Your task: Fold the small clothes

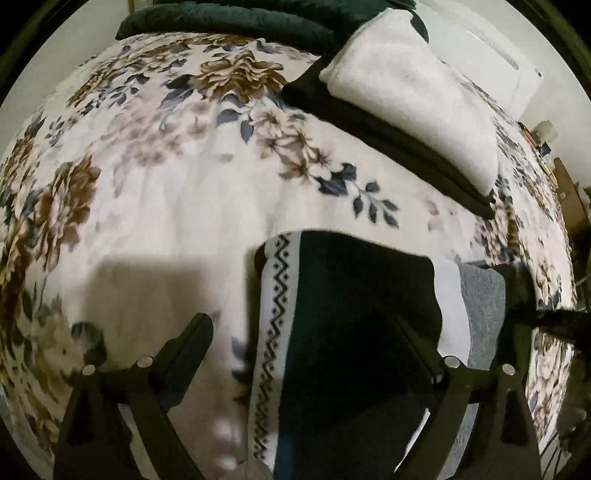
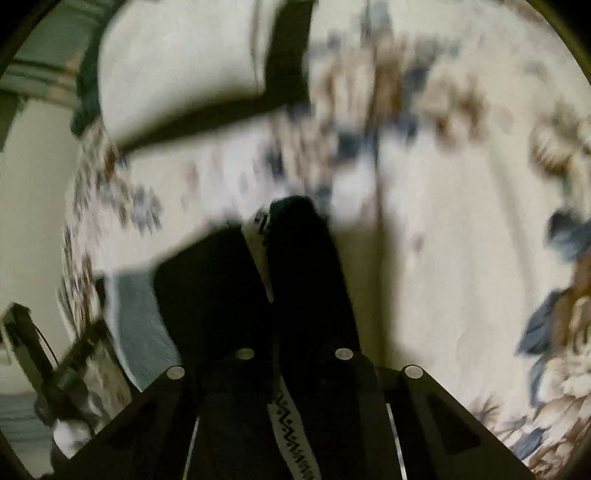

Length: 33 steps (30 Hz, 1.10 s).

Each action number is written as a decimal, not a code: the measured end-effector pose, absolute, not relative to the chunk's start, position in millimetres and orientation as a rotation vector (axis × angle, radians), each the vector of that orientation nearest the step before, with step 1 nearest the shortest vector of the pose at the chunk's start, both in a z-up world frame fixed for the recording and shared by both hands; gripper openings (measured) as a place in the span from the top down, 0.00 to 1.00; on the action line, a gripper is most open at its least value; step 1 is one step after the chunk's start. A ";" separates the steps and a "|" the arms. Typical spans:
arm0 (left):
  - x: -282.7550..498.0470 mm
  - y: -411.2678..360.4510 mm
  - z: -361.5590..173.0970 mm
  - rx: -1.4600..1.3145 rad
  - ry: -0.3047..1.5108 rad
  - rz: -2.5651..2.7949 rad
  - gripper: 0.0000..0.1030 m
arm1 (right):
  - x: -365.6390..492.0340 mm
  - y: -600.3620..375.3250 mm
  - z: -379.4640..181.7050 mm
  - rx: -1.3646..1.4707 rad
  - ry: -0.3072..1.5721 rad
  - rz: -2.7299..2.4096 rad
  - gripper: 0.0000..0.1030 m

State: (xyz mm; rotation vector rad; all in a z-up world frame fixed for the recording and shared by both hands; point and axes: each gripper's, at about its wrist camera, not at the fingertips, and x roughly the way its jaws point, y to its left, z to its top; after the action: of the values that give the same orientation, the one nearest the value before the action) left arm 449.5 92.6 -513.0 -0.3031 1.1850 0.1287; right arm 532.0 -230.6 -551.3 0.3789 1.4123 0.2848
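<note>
Surface: floral blanket (image 1: 184, 206), plush, cream ground with brown blooms and blue-grey leaves; it carries everything.
Open room: the broad middle and the left part of the blanket lie bare in the left wrist view; only a shadow falls there.
Far edge: dark green quilted bedding (image 1: 229, 18) runs along it.
Far right corner: folded white fleecy cloth (image 1: 413, 92), thick and soft, stacked on a folded black garment (image 1: 399, 147) whose edge shows beneath it.
Task garment: dark garment with white zigzag band (image 1: 354, 314), folded, flat-edged, lying toward the near right part of the blanket; the band runs down its left side. A grey knit piece (image 1: 484, 314) lies just beside it on the right.
Left gripper (image 1: 306, 332): fingers spread wide above the dark garment, pads pressing nothing.
Right gripper (image 2: 269, 266): fingers drawn close together with a fold of the dark garment with white zigzag band (image 2: 295, 435) pinched between them; the view is motion-blurred.
Writing: no readable lettering; the zigzag-and-dot band is pattern only.
Beyond the right edge: pale wall (image 1: 480, 44) and dim clutter, too small to tell.
</note>
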 end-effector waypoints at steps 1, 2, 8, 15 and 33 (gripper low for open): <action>451.5 94.8 -513.2 -0.307 1.185 0.134 0.08 | 533.9 -233.6 -543.9 0.382 1.385 0.276 0.89; 452.4 96.8 -513.2 -0.311 1.185 0.140 0.08 | 537.6 -237.5 -540.3 0.400 1.377 0.281 0.89; 434.3 117.7 -511.0 -0.385 1.198 0.153 0.08 | 541.6 -246.4 -563.6 0.422 1.556 0.323 0.61; 373.0 136.3 -530.5 -0.556 1.292 0.136 0.08 | 482.9 -272.4 -590.6 0.593 1.666 0.370 0.46; 299.9 106.5 -523.3 -0.635 1.355 0.175 0.10 | 352.4 -278.3 -570.4 1.051 1.375 -0.060 0.93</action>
State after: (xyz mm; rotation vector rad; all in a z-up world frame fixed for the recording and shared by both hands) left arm 299.9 106.5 -523.3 -0.6352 1.3554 0.1746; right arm 352.4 -278.3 -570.4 1.0513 1.3755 -0.0598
